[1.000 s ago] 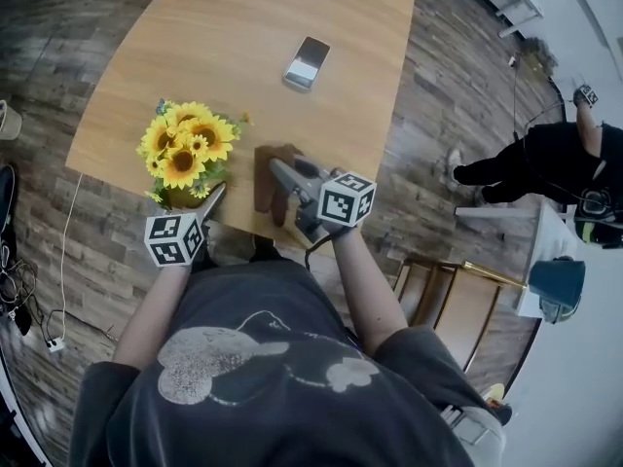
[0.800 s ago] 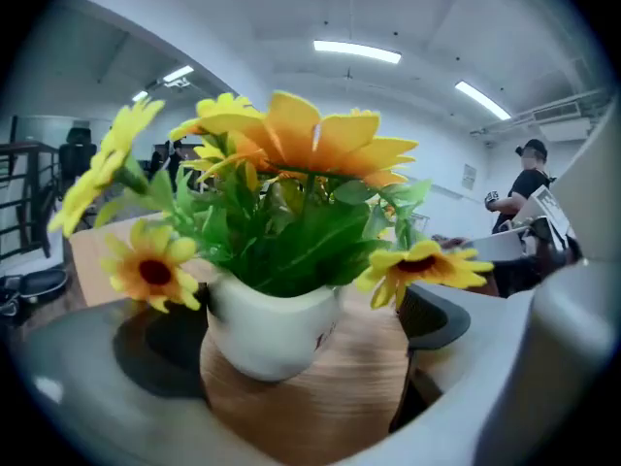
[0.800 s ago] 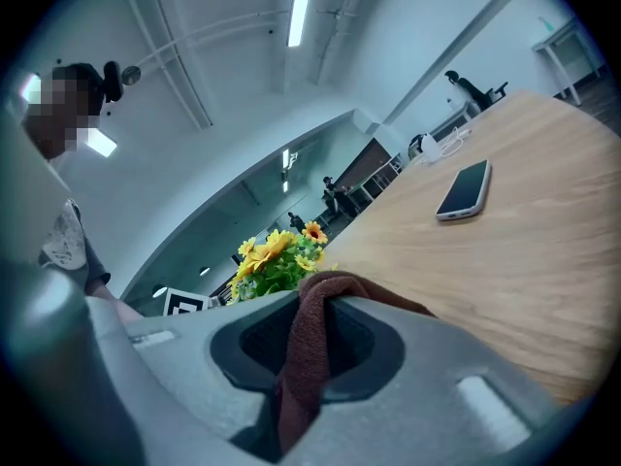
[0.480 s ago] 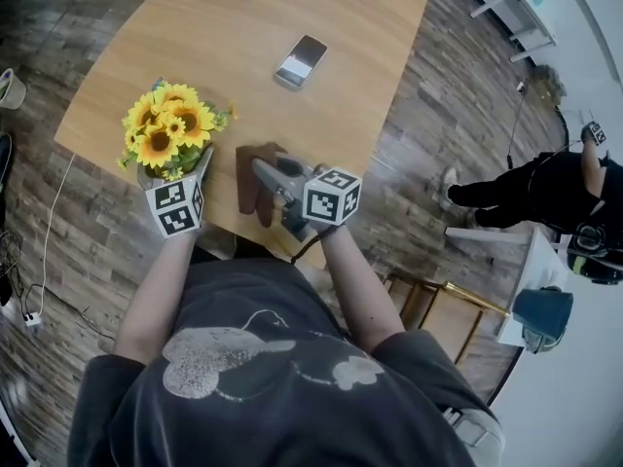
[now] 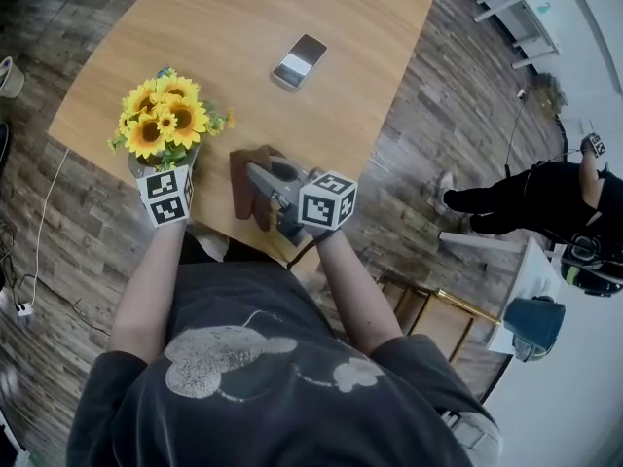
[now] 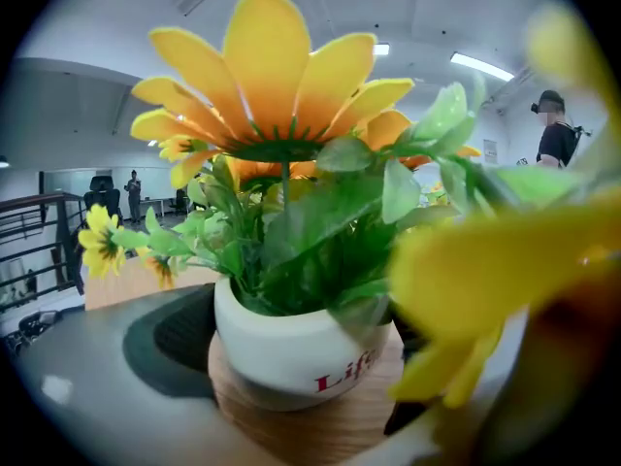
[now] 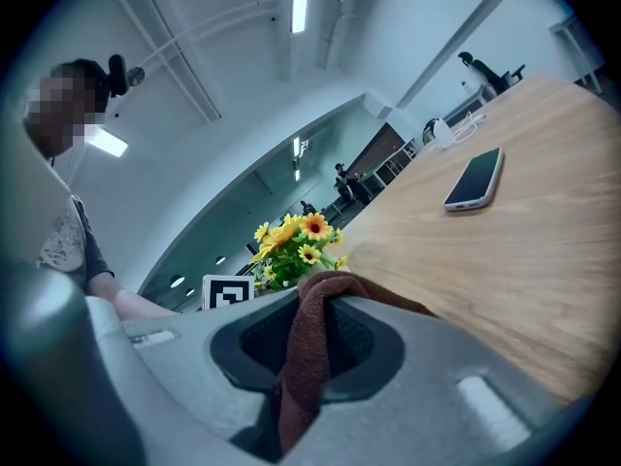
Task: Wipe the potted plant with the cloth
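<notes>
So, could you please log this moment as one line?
left gripper: just closing, pot between jaws | right gripper: shut on cloth | wipe: pending

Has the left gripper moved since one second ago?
Yes. Against the potted plant, fixed on the table, the left gripper swung left from beside the pot to face it; its jaws, just closing slightly, now stand open around the pot.

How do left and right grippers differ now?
The left gripper stands wide, its jaws having just been closing, with the white pot between them; the right gripper is shut on the brown cloth. The left gripper reaches under the sunflowers; the right gripper sits beside them. Both carry a marker cube.
</notes>
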Available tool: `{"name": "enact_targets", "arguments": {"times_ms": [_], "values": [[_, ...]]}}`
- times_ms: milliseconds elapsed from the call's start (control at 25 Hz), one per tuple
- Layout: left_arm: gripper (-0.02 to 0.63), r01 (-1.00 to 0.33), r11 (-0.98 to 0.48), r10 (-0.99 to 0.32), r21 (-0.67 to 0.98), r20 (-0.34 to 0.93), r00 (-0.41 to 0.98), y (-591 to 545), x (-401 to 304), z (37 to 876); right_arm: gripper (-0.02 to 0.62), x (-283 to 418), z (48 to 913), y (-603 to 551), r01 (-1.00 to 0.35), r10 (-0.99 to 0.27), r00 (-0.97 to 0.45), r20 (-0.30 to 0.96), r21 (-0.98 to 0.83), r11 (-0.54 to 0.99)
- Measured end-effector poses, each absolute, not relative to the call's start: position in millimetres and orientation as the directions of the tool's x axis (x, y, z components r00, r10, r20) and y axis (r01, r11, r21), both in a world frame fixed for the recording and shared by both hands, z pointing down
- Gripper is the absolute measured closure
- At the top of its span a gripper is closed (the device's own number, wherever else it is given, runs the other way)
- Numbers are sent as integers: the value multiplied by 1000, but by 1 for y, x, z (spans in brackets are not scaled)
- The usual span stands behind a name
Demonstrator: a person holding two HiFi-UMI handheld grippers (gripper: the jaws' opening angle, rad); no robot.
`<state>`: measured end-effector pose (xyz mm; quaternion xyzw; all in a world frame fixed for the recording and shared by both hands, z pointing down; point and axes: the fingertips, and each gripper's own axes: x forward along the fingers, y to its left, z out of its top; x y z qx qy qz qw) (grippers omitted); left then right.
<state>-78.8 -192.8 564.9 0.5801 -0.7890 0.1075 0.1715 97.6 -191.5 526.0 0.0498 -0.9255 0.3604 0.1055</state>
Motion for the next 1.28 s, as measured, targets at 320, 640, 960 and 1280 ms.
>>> {"name": "enact_targets", "arguments": {"times_ms": [320,640,960,1280], "values": [[21,-998,60,-917,31,397,-42,-182,-68,562,550,88,517,-225,-268,-150,-961,234,-631,728],[21,-962,-270,-875,28,410,258,-172,-69,566,551,38,524,-260,-339,-189,-935,301,-596,728],[21,-855,-518,-776,26,407,482,-174,-71,568,551,-14,559,-260,-368,-126,-906,404,-607,704],[21,-713,-701,-654,15,386,650,-178,-63,568,551,-62,562,-248,-291,-37,-924,380,-639,712]]}}
